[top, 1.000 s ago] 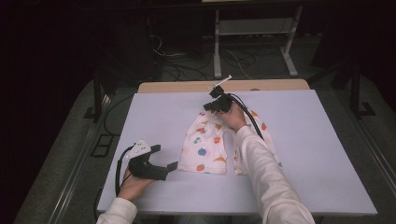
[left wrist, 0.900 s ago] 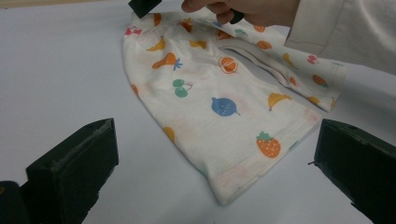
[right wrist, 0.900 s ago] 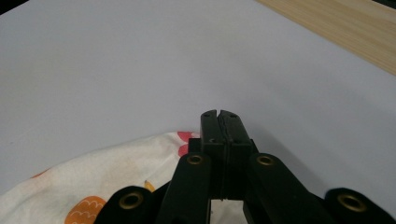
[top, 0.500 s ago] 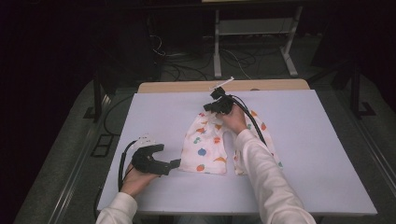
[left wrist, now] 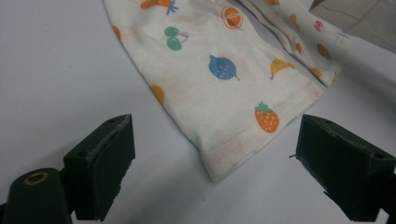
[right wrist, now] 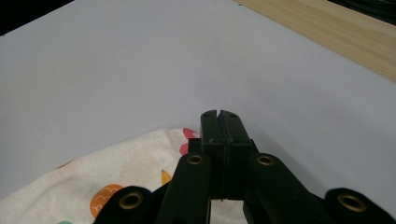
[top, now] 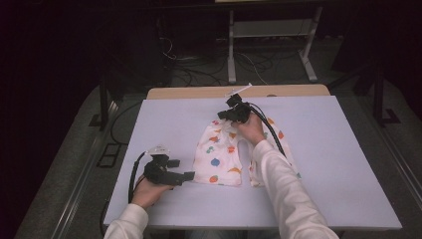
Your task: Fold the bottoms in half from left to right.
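Fruit-print garment (top: 219, 159) lies mid-frame — right tool (top: 233, 113) clenched on its top edge, left tool (top: 183, 175), released, jaws just narrowing, has edged closer to its hem.

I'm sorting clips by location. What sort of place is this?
Probably a lab or recording workspace, not a home: a covered table in a dark room, loose cables on the floor, a metal stand behind, and a fruit-print garment laid out.

Tabletop, pale lilac-white sheet over a wooden board.
Tabletop (top: 328, 164) shows bare wood along its far edge. One small white garment (top: 219, 157) with a fruit print lies flat near the middle, its hem toward the near side, a second folded part just beside it on the right.
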A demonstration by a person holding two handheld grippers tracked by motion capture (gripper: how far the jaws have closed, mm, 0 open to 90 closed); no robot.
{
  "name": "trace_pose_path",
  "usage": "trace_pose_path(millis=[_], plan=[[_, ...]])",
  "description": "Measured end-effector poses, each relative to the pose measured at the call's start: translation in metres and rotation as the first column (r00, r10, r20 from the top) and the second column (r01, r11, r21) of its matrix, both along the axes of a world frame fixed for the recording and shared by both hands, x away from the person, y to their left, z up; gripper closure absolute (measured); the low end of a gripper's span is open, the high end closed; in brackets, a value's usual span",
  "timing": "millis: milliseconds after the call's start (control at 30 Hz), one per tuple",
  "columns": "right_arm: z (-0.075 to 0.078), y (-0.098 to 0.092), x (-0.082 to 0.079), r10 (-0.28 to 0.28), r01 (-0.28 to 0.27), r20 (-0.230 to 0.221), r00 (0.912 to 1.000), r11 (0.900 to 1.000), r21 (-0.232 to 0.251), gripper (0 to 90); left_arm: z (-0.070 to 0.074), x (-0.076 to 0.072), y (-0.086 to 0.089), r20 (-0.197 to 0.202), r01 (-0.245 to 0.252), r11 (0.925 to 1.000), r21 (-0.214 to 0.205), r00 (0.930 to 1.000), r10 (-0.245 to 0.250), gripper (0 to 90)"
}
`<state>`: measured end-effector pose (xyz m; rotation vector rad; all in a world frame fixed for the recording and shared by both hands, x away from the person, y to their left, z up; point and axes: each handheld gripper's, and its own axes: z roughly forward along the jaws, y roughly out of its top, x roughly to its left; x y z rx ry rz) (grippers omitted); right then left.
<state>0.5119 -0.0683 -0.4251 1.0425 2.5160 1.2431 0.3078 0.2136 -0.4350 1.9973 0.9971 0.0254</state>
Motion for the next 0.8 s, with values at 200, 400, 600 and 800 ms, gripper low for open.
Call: trace_pose_path(millis=[200, 400, 600, 800], plan=[[0.001, -0.001, -0.001, 0.0, 0.0, 0.001, 1.0, 1.0, 0.006, 88.8, -0.004, -0.001, -0.001, -0.026, 0.01, 0.9999, -0.004, 0.9996, -0.01, 13.1], [0.0, -0.002, -0.001, 0.001, -0.001, 0.001, 1.0, 1.0, 0.009, 88.7, -0.006, -0.002, -0.003, -0.042, 0.028, 0.9996, 0.003, 0.9987, -0.028, 17.4], [-0.003, -0.002, -0.001, 0.0, 0.0, -0.003, 1.0, 0.9999, 0.012, 88.7, -0.012, -0.003, 0.0, -0.072, 0.033, 0.9994, -0.013, 0.9968, -0.033, 29.4], [-0.004, -0.001, -0.002, 0.003, -0.003, 0.0, 1.0, 0.9999, 0.012, 88.7, -0.016, 0.001, 0.0, -0.112, 0.031, 0.9994, -0.016, 0.9932, -0.032, 41.8]])
